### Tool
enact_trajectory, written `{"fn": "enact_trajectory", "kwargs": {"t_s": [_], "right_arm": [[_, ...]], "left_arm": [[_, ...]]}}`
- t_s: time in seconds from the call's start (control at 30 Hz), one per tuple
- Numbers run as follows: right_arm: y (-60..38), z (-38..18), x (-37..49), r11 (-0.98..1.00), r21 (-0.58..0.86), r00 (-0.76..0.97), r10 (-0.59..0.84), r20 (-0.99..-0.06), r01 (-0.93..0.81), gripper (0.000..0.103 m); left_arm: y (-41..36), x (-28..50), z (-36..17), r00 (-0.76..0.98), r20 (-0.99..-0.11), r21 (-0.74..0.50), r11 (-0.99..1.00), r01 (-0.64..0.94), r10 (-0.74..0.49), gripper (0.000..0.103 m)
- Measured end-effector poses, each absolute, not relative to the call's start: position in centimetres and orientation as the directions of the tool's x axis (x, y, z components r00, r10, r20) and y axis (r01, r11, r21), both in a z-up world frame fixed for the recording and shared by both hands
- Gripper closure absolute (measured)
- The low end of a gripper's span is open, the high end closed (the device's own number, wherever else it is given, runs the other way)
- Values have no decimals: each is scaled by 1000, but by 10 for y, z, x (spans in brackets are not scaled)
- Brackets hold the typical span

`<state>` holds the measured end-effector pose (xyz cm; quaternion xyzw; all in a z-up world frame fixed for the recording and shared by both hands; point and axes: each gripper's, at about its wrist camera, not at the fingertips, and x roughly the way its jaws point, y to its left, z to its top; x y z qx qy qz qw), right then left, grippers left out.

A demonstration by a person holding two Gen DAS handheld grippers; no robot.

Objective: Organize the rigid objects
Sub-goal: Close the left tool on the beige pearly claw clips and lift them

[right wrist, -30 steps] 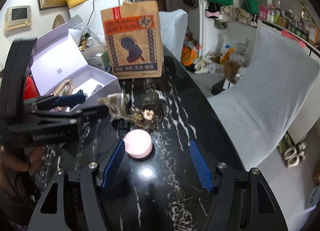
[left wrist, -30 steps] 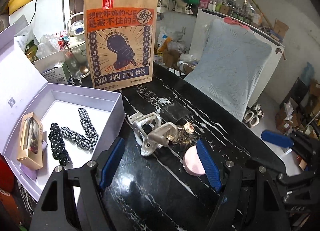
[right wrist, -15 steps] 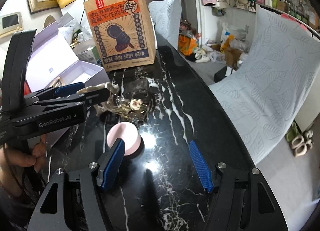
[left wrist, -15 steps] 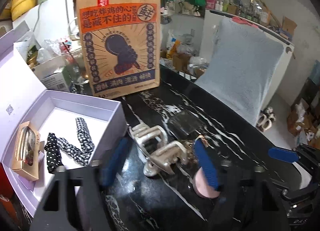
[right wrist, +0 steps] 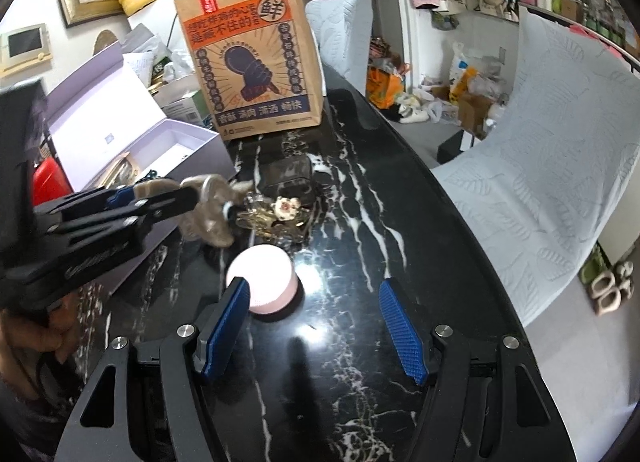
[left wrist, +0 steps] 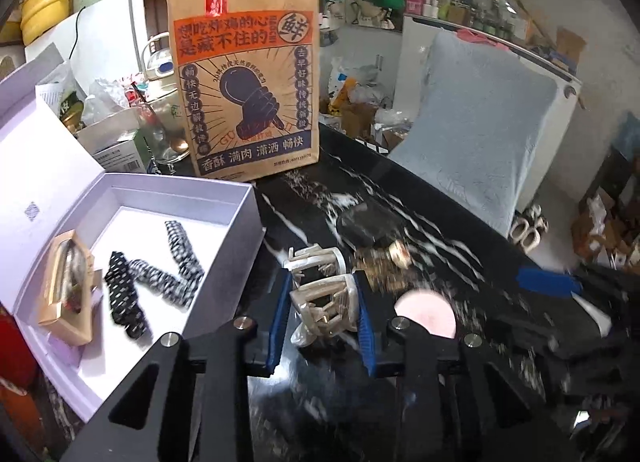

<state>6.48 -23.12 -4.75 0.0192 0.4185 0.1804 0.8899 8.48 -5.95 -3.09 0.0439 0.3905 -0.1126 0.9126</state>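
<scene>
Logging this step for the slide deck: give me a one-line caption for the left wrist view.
Left tongs shut on a silver hair claw clip on the black marble table, beside the open lilac box.

Left tongs point(left wrist: 322, 312) angled down, jaws just closed tight; right tongs point(right wrist: 316, 332) angled down, jaws apart

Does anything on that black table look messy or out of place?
Yes. A heap of keys lies tangled against a dark pouch mid-table, beside a pink jar, none of it in the open lilac box. The left gripper is shut on a silvery hair claw from that pile. Nothing looks spilled or broken.
</scene>
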Motion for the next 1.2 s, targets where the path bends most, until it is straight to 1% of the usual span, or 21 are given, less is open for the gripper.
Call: {"fn": "enact_trajectory", "kwargs": {"t_s": [0.13, 0.27, 0.43, 0.53, 0.6, 0.67, 0.77, 1.0, 1.2], "right_arm": [[-223, -49, 62, 928, 189, 577, 351, -738, -322, 35], [-215, -53, 60, 921, 192, 559, 361, -746, -339, 35], [-208, -55, 54, 915, 187, 548, 367, -752, -357, 35], [-205, -57, 53, 915, 189, 542, 367, -756, -357, 35], [-204, -58, 52, 916, 184, 540, 362, -760, -356, 35], [-205, -59, 52, 918, 182, 537, 358, -764, -353, 35], [-206, -60, 52, 918, 190, 534, 361, -764, -348, 35], [-208, -65, 58, 921, 194, 525, 355, -773, -337, 35], [-202, -74, 69, 918, 194, 505, 356, -786, -345, 35]], "left_arm": [[-52, 62, -30, 652, -737, -12, 968, 250, -178, 73], [-39, 42, -35, 615, -763, -61, 969, 239, -200, 73], [-29, 22, -38, 634, -743, -75, 968, 239, -214, 73], [-28, 20, -40, 653, -727, -66, 969, 238, -211, 73], [-31, 23, -43, 645, -730, -69, 964, 258, -225, 71], [-36, 30, -50, 607, -763, -68, 961, 267, -222, 71], [-39, 43, -66, 519, -824, -102, 960, 261, -228, 71], [-26, 57, -73, 527, -799, -220, 956, 193, -290, 70], [-26, 66, -75, 529, -800, -223, 959, 177, -284, 70]]}}
